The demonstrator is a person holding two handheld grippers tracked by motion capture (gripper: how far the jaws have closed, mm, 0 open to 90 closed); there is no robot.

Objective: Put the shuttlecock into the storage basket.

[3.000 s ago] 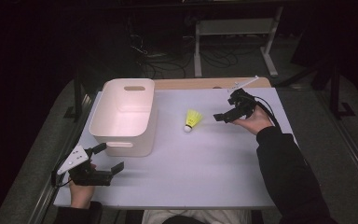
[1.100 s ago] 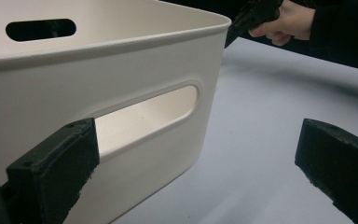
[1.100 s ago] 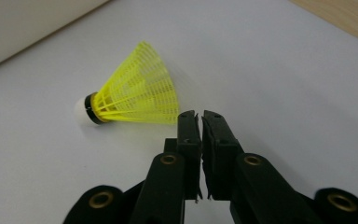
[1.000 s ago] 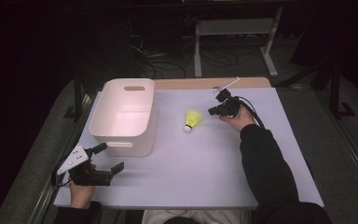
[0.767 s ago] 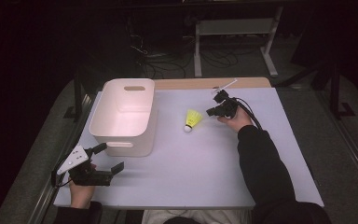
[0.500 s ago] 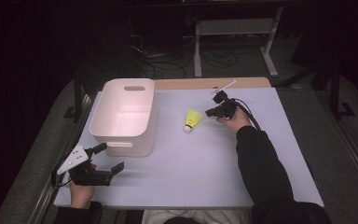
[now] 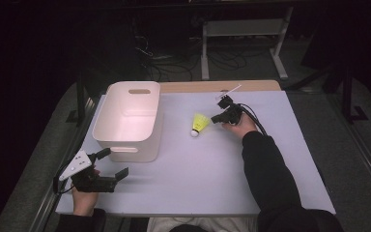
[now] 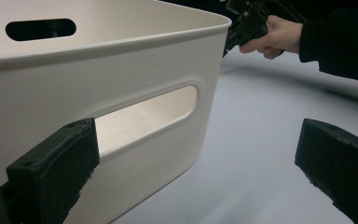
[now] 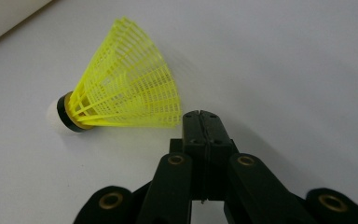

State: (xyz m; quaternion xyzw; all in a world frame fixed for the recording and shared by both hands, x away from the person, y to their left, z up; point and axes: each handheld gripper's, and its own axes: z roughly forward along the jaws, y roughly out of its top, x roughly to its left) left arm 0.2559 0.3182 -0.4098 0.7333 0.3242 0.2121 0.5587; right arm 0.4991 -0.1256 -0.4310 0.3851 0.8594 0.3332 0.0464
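**Shuttlecock lies just beyond closed right jaws**

The yellow shuttlecock (image 7: 199,124) lies on its side at the centre of the table (image 7: 212,179), right of the white bin (image 7: 128,121). The right gripper (image 7: 216,118), jaws pressed together, sits just beside its skirt. The left gripper (image 7: 112,163), lower left, is spread, empty.

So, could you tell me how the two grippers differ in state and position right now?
The left gripper has its jaws wide apart, while the right gripper has its jaws shut together with nothing between them. The left sits by the white bin at the table's near edge; the right's tip is at the yellow shuttlecock skirt. Both hold nothing.
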